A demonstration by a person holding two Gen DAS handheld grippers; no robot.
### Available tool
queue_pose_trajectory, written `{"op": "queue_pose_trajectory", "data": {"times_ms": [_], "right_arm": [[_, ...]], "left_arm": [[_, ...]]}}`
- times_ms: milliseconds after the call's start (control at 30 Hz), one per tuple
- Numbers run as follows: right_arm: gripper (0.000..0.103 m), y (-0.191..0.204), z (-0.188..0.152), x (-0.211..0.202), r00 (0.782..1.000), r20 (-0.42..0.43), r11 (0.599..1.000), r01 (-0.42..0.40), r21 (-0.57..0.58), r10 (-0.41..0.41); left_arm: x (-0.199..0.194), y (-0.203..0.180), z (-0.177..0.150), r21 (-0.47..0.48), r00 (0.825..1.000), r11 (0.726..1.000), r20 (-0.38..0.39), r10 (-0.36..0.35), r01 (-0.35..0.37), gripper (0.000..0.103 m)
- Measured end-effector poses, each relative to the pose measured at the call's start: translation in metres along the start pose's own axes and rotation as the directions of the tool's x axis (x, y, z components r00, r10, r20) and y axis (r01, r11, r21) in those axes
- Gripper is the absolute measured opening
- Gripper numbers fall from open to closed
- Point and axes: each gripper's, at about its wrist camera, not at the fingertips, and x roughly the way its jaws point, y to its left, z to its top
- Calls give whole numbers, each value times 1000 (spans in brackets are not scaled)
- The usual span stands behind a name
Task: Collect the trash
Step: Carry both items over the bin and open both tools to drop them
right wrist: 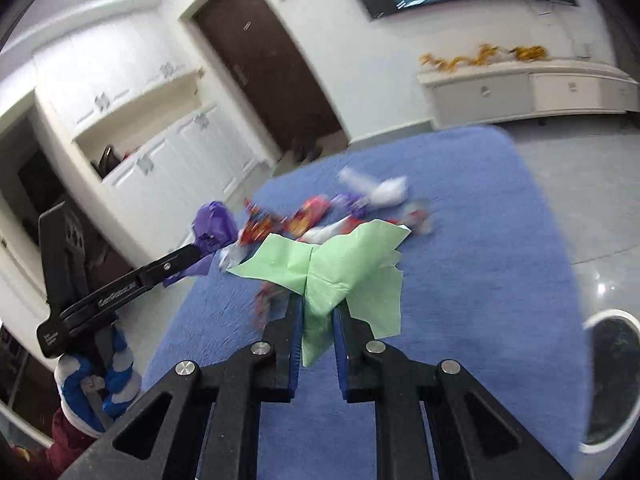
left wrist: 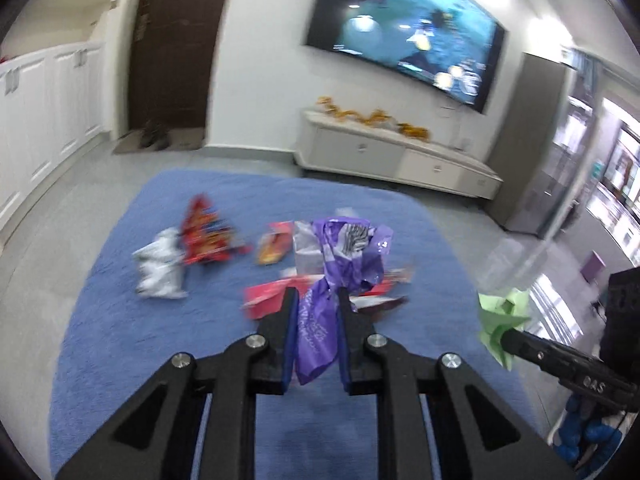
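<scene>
My left gripper point(left wrist: 318, 294) is shut on a crumpled purple wrapper point(left wrist: 344, 252), lifted above the blue rug point(left wrist: 120, 340). My right gripper point(right wrist: 318, 300) is shut on a light green paper napkin point(right wrist: 340, 264), also held above the rug. Each gripper shows in the other's view: the right one with the green napkin point(left wrist: 502, 316) at the right edge, the left one with the purple wrapper point(right wrist: 212, 228) at the left. More trash lies on the rug: a white crumpled wrapper point(left wrist: 160, 264), a red-orange snack bag point(left wrist: 204, 236), a small orange packet point(left wrist: 274, 244) and red wrappers point(left wrist: 264, 296).
A white bin with a dark inside point(right wrist: 612, 376) stands at the rug's right edge. A low white TV cabinet point(left wrist: 396, 156) and a wall screen point(left wrist: 404, 28) are beyond the rug. White cupboards point(left wrist: 44, 120) and a dark door point(left wrist: 176, 48) line the left. A gloved hand point(right wrist: 100, 376) holds the left gripper.
</scene>
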Motion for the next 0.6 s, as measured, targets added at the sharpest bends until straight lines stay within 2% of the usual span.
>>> {"op": "queue_pose_trajectory", "data": {"times_ms": [133, 300, 433, 600], "right_arm": [[14, -60, -5, -57, 990, 85, 988, 107, 115, -117], [14, -134, -21, -101, 962, 104, 944, 220, 244, -251], [14, -204, -44, -112, 947, 54, 887, 274, 372, -315], [14, -275, -70, -112, 947, -26, 819, 291, 495, -321]], "left_arm": [[19, -69, 5, 76, 991, 989, -40, -124, 127, 16], [61, -176, -1, 198, 960, 944, -147, -237, 263, 16], [99, -253, -15, 277, 932, 901, -239, -272, 334, 16], [158, -327, -41, 322, 893, 865, -367, -262, 386, 18]]}}
